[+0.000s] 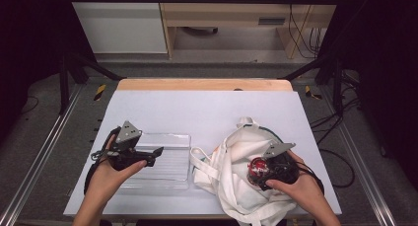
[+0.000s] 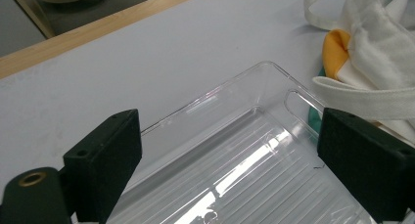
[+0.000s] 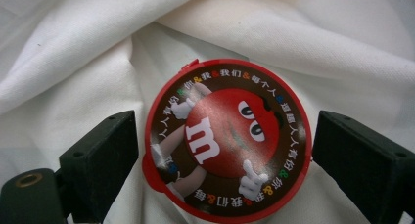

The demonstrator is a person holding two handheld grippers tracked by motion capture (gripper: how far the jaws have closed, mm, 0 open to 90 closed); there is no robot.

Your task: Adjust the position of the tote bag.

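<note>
A round M&M's tin [image 3: 227, 136] with a red-rimmed lid and a red candy figure lies on a white cloth tote bag [image 3: 293, 33]. My right gripper [image 3: 225, 155] is open, one jaw on each side of the tin with a thin gap at both sides. In the high view the tin [image 1: 255, 166] sits on the bag [image 1: 231, 157] at the front right, with the right gripper [image 1: 261, 177] at it. My left gripper [image 1: 150, 156] is open with nothing between its jaws, low over a clear plastic tray [image 1: 167, 162]. The left gripper [image 2: 230, 150] looks along the ribbed tray [image 2: 254, 150].
The white table top [image 1: 197, 107] has a wooden strip along its far edge. Bag handles [image 1: 199, 164] lie beside the tray's right end. Something orange [image 2: 337, 48] and something green [image 2: 313, 119] peek out from under the bag. Dark frame posts stand at both sides.
</note>
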